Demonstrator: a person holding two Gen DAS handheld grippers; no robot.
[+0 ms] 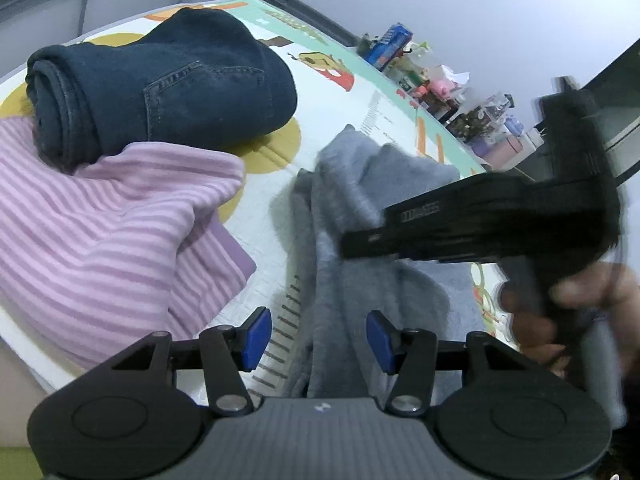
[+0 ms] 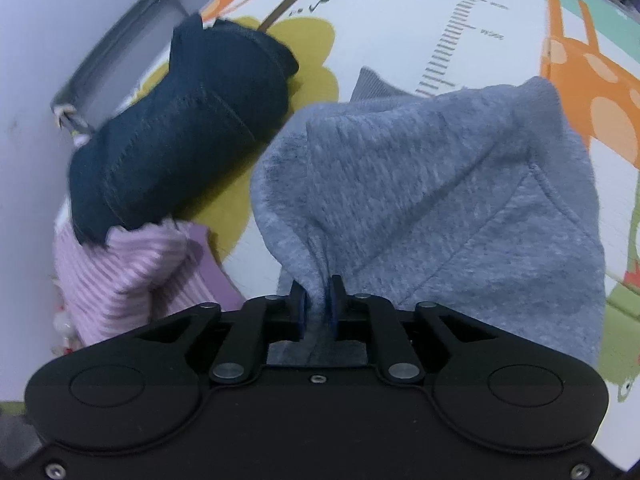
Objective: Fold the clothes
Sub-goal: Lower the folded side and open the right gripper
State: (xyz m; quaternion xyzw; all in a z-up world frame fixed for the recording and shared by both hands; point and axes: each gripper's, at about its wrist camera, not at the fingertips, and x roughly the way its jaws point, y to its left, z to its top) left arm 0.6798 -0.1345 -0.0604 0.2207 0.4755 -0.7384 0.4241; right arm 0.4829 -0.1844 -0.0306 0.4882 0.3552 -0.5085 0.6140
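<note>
Grey garment [image 2: 460,184] pinched in right gripper [image 2: 318,300], draped over mat [image 2: 400,32]. Left gripper [image 1: 318,338] held apart, nothing clamped, garment seen below. Jeans [image 1: 160,84] folded beside.

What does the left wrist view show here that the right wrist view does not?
Only the left wrist view: the left gripper with fingers apart, a hand holding the other tool, and cluttered items along the wall.

Only the right wrist view: the right gripper pinching a fold of the grey garment, and an orange animal print on the mat.

Both: the grey garment, rolled dark jeans and the pink striped garment.
</note>
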